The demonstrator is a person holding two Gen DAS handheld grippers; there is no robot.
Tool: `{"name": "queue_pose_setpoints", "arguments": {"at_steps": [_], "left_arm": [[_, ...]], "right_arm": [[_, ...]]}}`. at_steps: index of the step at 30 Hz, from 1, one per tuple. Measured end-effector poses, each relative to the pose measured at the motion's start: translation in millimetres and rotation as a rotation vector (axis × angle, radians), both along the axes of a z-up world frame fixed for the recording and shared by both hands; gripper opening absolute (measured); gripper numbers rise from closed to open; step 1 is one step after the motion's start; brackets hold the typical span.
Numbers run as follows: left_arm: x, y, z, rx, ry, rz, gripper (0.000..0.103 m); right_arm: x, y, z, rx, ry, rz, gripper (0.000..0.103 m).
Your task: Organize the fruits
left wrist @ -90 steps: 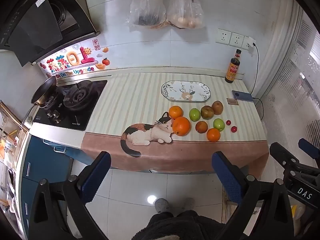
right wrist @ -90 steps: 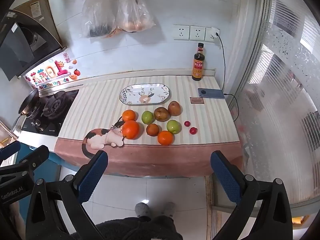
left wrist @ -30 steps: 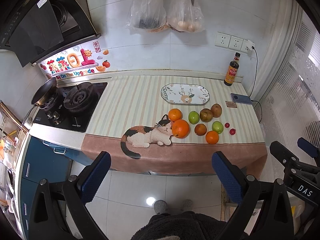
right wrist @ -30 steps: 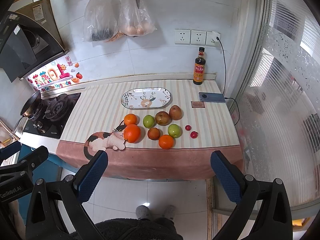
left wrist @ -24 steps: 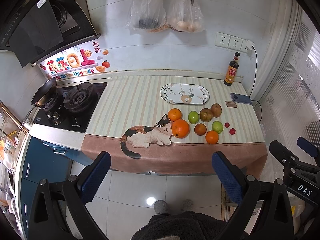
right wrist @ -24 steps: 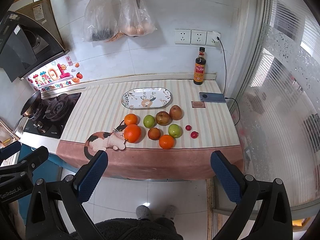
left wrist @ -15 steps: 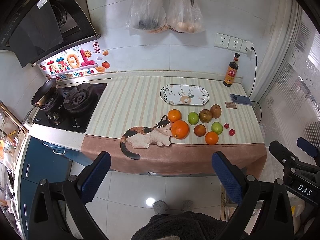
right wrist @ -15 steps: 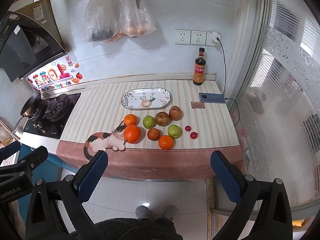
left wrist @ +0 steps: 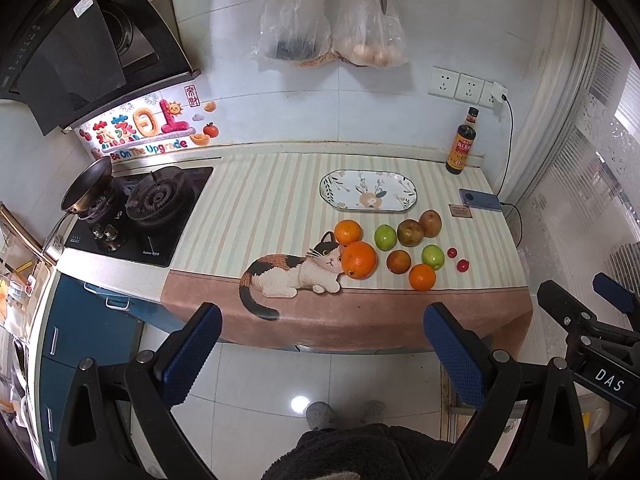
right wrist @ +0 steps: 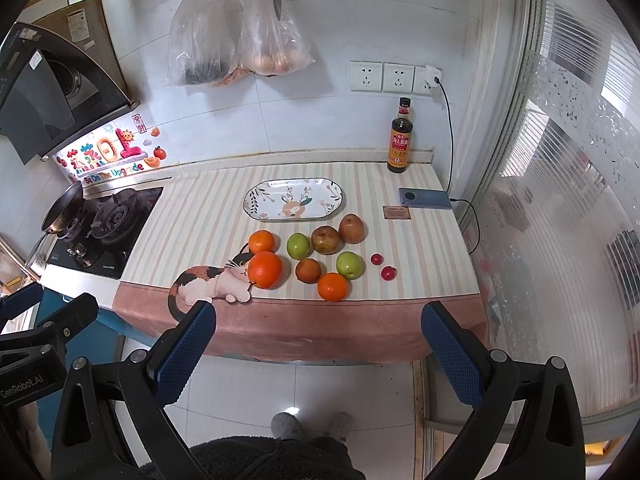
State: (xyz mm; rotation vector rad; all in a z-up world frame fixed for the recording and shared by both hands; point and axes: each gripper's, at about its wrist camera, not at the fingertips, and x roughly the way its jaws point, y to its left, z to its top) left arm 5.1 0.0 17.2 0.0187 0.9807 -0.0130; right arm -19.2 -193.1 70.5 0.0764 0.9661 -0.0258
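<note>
Fruits sit in a loose cluster on the counter [left wrist: 256, 208], toward its front edge and right half, on the striped mat. Big orange [left wrist: 359, 259] is leftmost-front, touching the printed cat's face; smaller orange [left wrist: 347, 231] just behind it. Then green apple [left wrist: 385, 237], two brown pears [left wrist: 410, 233] [left wrist: 430, 223] touching each other, a reddish-brown fruit [left wrist: 398, 261], second green apple [left wrist: 433, 256], third orange [left wrist: 421, 277] nearest the front edge. Two small red fruits [left wrist: 451, 253] [left wrist: 462, 265] off to the right of the cluster, apart from it.

Oval patterned plate [left wrist: 367, 196] lies behind the fruit, toward the back edge, nothing on it. Sauce bottle [left wrist: 461, 148] stands upright at the back right corner; phone [left wrist: 479, 199] lies flat near the right edge, cable attached.

View differences: left wrist view shows more of the stove [left wrist: 140, 212] and the pan [left wrist: 86, 188] at the counter's left end, plus the right tool's body at its right border. Right wrist view shows the frosted sliding door [right wrist: 560, 220] and the left tool at its left border.

Left gripper [left wrist: 322, 350] and right gripper [right wrist: 318, 350]: both spread wide, nothing between the pads. Both hang over the floor in front of the counter, well apart from the fruit; the cluster lies beyond the fingertips, roughly centred between them. The person's slippers [left wrist: 344, 414] show on the tiles below.
</note>
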Motion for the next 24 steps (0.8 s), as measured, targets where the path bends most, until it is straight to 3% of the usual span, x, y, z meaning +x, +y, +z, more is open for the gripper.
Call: {"name": "queue_pose_setpoints", "arguments": {"at_steps": [12, 18, 20, 24], "left_arm": [[17, 3, -3, 0.001, -0.021, 0.011, 0.103], [55, 27, -30, 0.045, -0.071, 0.058, 0.103], [73, 36, -49, 0.057, -0.045, 0.071, 0.103], [124, 46, -94, 0.018, 0.086, 0.078, 0.103]], "right_arm": [[12, 4, 3, 0.012, -0.011, -0.039, 0.103], [36, 4, -18, 0.085, -0.101, -0.085, 0.103], [46, 3, -36, 0.092, -0.078, -0.109, 0.103], [79, -4, -79, 0.137, 0.011, -0.149, 0.103]]}}
